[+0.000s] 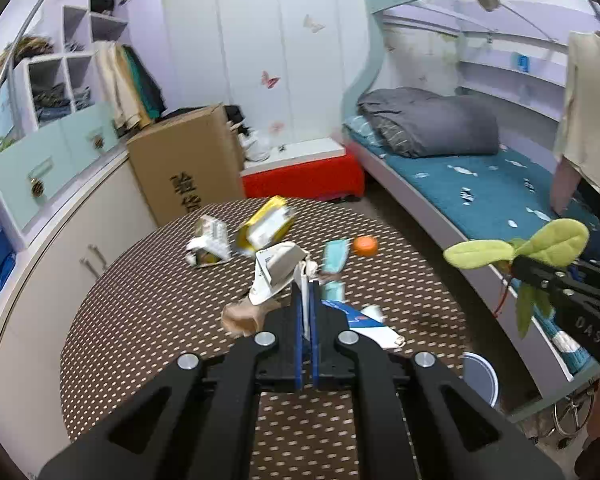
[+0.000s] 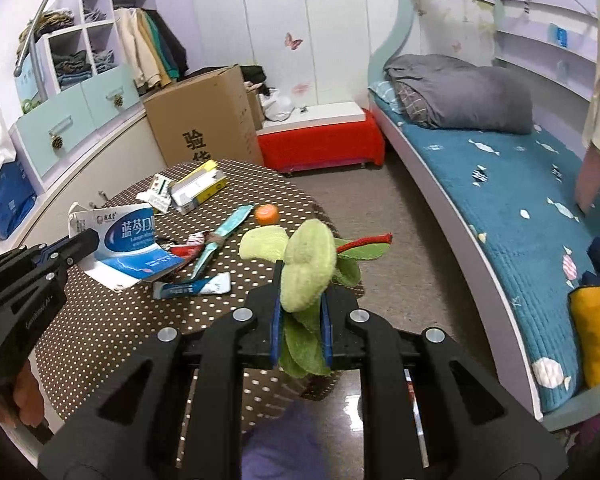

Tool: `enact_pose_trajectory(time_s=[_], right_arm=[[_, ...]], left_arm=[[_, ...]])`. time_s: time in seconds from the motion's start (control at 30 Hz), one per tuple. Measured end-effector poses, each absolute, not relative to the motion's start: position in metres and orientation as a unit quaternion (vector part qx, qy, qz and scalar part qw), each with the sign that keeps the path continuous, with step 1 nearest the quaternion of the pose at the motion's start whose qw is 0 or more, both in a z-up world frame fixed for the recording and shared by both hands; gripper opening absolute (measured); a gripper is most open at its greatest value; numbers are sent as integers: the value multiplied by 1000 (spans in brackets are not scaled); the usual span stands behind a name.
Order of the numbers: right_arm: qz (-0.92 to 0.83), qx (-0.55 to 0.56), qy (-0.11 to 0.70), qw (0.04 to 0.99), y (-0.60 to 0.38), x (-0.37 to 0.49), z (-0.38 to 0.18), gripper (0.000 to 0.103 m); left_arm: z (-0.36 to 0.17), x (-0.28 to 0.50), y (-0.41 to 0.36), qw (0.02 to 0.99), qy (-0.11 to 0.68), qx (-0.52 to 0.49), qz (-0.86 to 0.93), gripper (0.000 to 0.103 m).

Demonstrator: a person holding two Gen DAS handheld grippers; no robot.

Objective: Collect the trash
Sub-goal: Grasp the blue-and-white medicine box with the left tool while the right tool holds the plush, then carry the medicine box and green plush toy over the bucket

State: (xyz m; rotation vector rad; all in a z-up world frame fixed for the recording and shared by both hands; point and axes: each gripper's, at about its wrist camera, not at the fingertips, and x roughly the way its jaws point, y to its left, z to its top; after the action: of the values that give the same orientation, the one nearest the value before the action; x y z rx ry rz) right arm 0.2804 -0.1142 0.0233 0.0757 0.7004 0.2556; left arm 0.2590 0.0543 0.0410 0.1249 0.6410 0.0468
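Note:
My left gripper [image 1: 308, 284] is shut on a flattened white and blue carton [image 1: 278, 270], held above the round dotted table [image 1: 148, 320]. From the right wrist view the same carton [image 2: 134, 242] hangs from that gripper [image 2: 90, 242] at the left. My right gripper [image 2: 300, 286] is shut on a green fabric leaf sprig [image 2: 308, 264] with a red stem, beyond the table's right edge. On the table lie a yellow box [image 1: 266, 228], a crumpled white carton [image 1: 210, 240], an orange cap [image 1: 365, 246], a teal mask [image 1: 336, 256], brown crumpled paper [image 1: 240, 318] and a blue and white wrapper [image 2: 192, 288].
A lilac bin [image 1: 480, 376] stands on the floor beside the table, partly under my right gripper. A cardboard box [image 1: 188, 160] and a red bench [image 1: 304, 176] stand behind the table, cabinets to the left, a bunk bed [image 1: 480, 188] to the right. A person [image 1: 588, 120] stands by the bed.

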Motion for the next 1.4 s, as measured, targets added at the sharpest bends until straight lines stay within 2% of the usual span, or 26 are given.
enact_pose_trajectory(time_s=[0.3, 0.57, 0.73, 0.77, 0.8, 0.83, 0.93, 0.97, 1.0, 1.23, 1.37, 1.4], right_arm=[[94, 50, 340, 934, -150, 273, 23, 15], [94, 50, 353, 929, -150, 272, 10, 15], [115, 43, 369, 922, -131, 279, 0, 15], [121, 42, 372, 919, -127, 281, -2, 15], [125, 41, 374, 918, -122, 282, -3, 15], [132, 39, 377, 916, -116, 283, -5, 15], [141, 33, 383, 912, -108, 284, -9, 15], [141, 32, 385, 911, -106, 285, -10, 15], [141, 32, 387, 911, -105, 285, -11, 15], [138, 28, 388, 911, -106, 283, -12, 15], [131, 29, 393, 910, -107, 283, -13, 15], [130, 30, 394, 909, -107, 284, -14, 15]], left_arm=[[45, 256, 24, 951, 301, 74, -18, 3], [-2, 242, 84, 931, 361, 45, 11, 5], [-26, 234, 119, 923, 385, 14, 21, 18], [-32, 236, 123, 920, 391, 13, 23, 37], [-36, 237, 126, 918, 395, 10, 21, 64], [-39, 238, 129, 918, 395, 8, 23, 70], [-43, 241, 128, 921, 388, 9, 10, 73], [-44, 245, 128, 923, 386, 8, -2, 85], [-46, 251, 127, 923, 385, 7, -5, 92], [-61, 285, 115, 905, 423, 39, -30, 97], [-72, 294, 115, 897, 439, 47, -35, 97], [-73, 296, 118, 898, 437, 38, -32, 94]])
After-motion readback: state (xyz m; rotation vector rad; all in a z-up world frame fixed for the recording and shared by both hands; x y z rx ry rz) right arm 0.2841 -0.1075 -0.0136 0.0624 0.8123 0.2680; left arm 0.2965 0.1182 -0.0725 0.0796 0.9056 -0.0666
